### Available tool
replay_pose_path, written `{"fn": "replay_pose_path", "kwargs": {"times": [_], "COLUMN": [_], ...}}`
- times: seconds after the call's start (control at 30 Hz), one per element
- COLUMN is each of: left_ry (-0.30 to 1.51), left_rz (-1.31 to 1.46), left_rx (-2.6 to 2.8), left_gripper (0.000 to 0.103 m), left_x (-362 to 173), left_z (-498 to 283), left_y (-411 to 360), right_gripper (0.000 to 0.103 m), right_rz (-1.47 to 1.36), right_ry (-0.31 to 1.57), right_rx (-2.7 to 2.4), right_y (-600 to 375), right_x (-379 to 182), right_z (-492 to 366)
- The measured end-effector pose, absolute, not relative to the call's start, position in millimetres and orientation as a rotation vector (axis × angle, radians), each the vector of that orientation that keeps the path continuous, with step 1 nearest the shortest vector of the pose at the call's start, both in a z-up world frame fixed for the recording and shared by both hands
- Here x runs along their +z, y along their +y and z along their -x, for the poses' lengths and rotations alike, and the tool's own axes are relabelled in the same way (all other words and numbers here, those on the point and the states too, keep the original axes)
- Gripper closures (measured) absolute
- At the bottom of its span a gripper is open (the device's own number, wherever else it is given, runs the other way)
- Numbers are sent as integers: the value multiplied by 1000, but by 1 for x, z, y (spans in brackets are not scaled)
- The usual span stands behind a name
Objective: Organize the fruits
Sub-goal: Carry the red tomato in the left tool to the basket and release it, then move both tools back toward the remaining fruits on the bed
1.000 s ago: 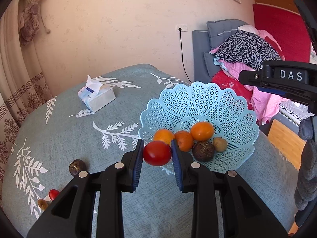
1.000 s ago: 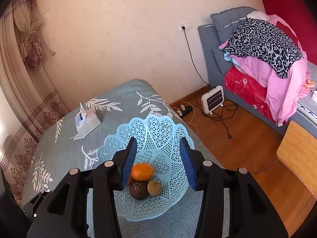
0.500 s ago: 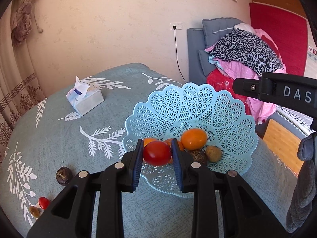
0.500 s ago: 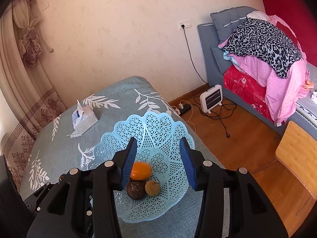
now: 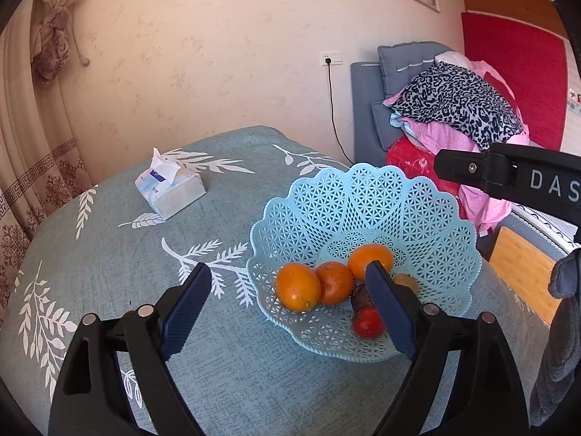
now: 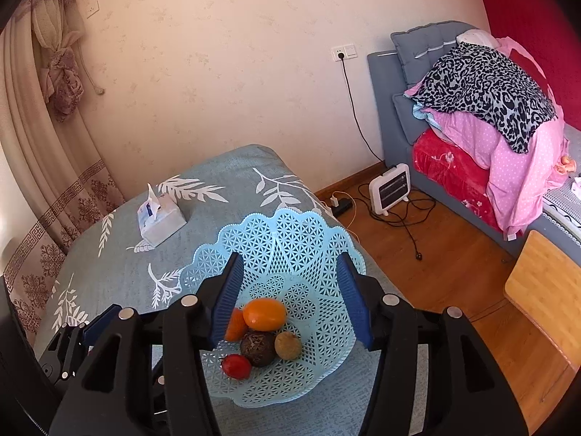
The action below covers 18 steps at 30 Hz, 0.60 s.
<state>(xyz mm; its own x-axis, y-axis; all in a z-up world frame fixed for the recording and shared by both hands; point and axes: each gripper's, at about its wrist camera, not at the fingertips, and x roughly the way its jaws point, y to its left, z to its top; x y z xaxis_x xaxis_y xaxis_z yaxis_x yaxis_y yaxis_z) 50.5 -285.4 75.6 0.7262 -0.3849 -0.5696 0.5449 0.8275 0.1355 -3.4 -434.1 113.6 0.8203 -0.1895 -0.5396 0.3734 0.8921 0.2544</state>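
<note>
A light blue lattice basket [image 5: 363, 200] [image 6: 290, 239] stands on the teal leaf-print tablecloth. In it lie three oranges [image 5: 298, 289], a dark wrinkled fruit [image 6: 258, 348], a small brown fruit [image 6: 287, 345] and a red tomato [image 5: 367, 322] [image 6: 236, 366] near the front rim. My left gripper [image 5: 290, 309] is open and empty, just above the basket's front left edge. My right gripper [image 6: 292, 301] is open and empty above the basket.
A tissue box [image 5: 169, 190] [image 6: 159, 218] lies on the table's far left. The right gripper's body [image 5: 508, 178] shows at the right of the left wrist view. A bed with piled blankets [image 6: 486, 109], a heater [image 6: 390, 189] and cables are beyond.
My left gripper opened and let go of the red tomato, which now lies in the basket near the front. The right gripper stayed open above the basket.
</note>
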Motion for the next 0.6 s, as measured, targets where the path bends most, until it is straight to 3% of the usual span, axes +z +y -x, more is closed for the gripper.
{"fn": "replay_pose_path", "kwargs": {"times": [0.23, 0.6], "left_ry": [557, 609], "left_rz": [-287, -189], "left_rx": [-477, -359], "left_gripper": [5, 5], "left_x": [80, 83], "left_z": [-52, -57], "left_y": [-269, -204], "right_gripper": [43, 40], "right_rz": [-346, -288], "right_ry": [517, 535], "right_rx": [-278, -192], "right_y": [-421, -384], "right_x": [115, 109], "right_z": [4, -5]}}
